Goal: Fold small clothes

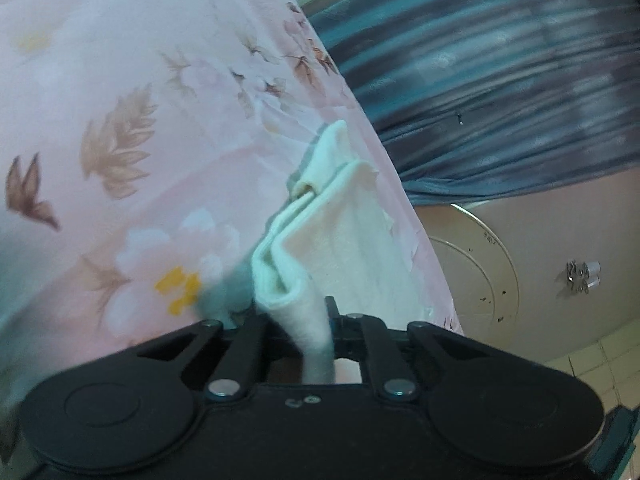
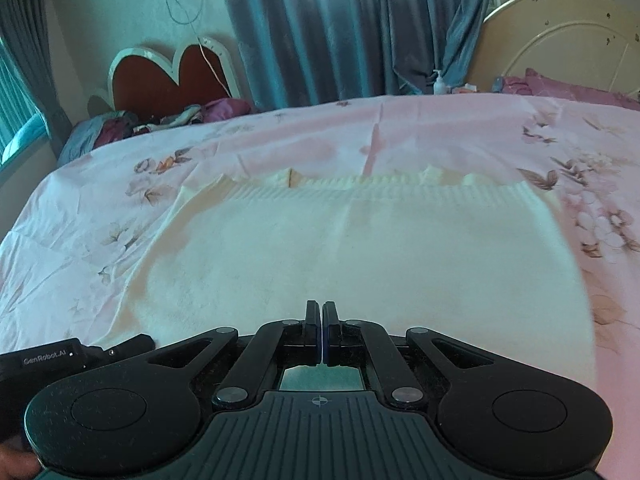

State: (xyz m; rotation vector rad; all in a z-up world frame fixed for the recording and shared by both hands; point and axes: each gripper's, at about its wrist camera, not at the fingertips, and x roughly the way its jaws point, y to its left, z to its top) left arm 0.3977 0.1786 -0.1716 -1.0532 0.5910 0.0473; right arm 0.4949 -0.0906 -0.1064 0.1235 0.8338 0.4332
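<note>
A cream knitted garment lies spread flat on the pink flowered bedsheet, its ribbed hem at the far side. My right gripper is shut, its fingers pressed together with nothing visible between them, just above the garment's near edge. In the left wrist view, my left gripper is shut on a bunched fold of the cream garment and holds it lifted over the bedsheet. The left gripper's body shows at the lower left of the right wrist view.
A red heart-shaped headboard and a pile of clothes are at the far left. Grey-blue curtains hang behind the bed. A round cream tabletop, a pump bottle and purple pillows are at the far right.
</note>
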